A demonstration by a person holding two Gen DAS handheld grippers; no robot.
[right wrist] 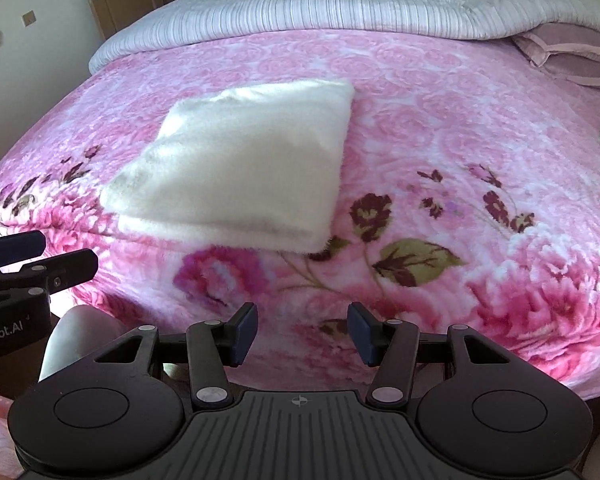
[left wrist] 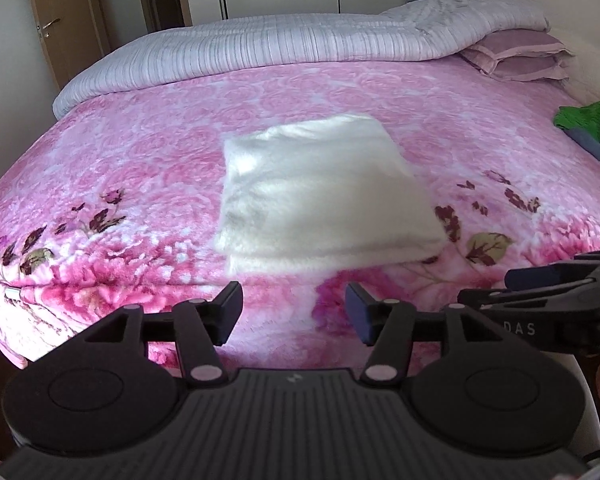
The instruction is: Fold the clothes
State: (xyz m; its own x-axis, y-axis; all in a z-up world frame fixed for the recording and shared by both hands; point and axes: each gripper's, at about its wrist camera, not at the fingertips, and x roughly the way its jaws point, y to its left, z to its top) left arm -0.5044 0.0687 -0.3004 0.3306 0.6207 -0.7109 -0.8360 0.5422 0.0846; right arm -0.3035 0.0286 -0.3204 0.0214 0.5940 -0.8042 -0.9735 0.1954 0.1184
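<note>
- On the pink bedspread (left wrist: 140, 152), near its front edge, the white garment (left wrist: 324, 192) lay as a neat rectangle, one layer showing above another along its near edge.
- Both claws hung short of it, over the foot of the bed. The left gripper (left wrist: 294, 310) stood spread and held nothing; the right gripper (right wrist: 302, 334) was likewise spread and bare.
- By my judgement the garment already lay folded, as the task wants. Whether another fold was due, or the piece was done and only needed leaving, the views did not settle.
- For whichever came, good handling of this plush fabric looked to rest on a few things: a thick, fluffy stack slips layer on layer, so any pinch should take all layers at one corner, not the top one alone.
- Both claws would do well to work at matching corners, keeping the edge straight and level.
- The soft bedspread beneath could be caught in a low pinch; fingers should close on the garment only.
- Green clothing (left wrist: 592, 120) lay well apart at the right edge of the bed, beside the pillows (left wrist: 516, 56); its state of folding could not be told.
</note>
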